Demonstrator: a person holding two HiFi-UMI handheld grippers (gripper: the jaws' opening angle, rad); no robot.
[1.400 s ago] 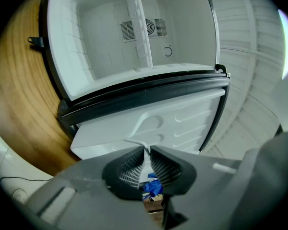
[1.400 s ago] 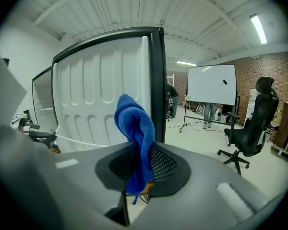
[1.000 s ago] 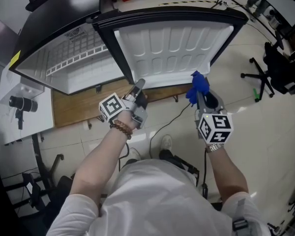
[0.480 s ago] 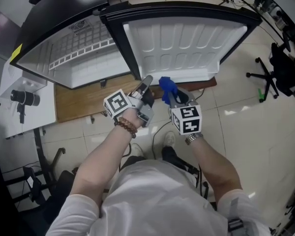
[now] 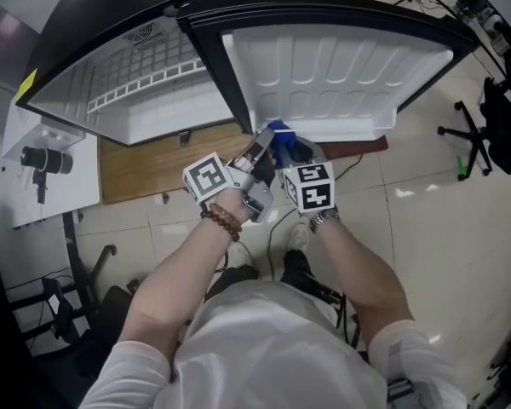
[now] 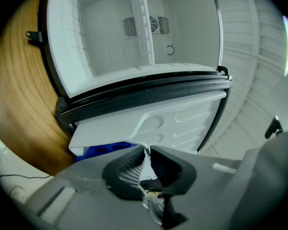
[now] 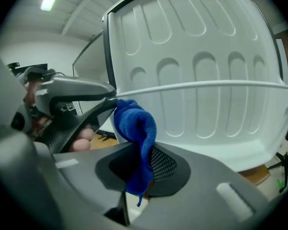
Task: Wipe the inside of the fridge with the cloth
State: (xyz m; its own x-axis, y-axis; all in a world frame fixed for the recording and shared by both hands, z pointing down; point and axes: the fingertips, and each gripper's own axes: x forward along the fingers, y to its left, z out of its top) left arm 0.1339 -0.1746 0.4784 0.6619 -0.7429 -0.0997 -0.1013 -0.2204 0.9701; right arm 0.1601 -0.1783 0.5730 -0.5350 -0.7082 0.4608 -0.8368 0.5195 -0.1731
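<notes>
Cloth (image 7: pixel 134 126) pinched in right gripper (image 7: pixel 145 163); left gripper (image 6: pixel 147 151) pressed together beside fridge door (image 6: pixel 182 123).

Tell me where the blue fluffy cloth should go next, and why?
Probably swing the right gripper, shut on the blue terry cloth, leftwards past the white fridge door into the open white fridge compartment. The cloth is at the door's edge, still outside the compartment, so no wiping can start yet.
</notes>
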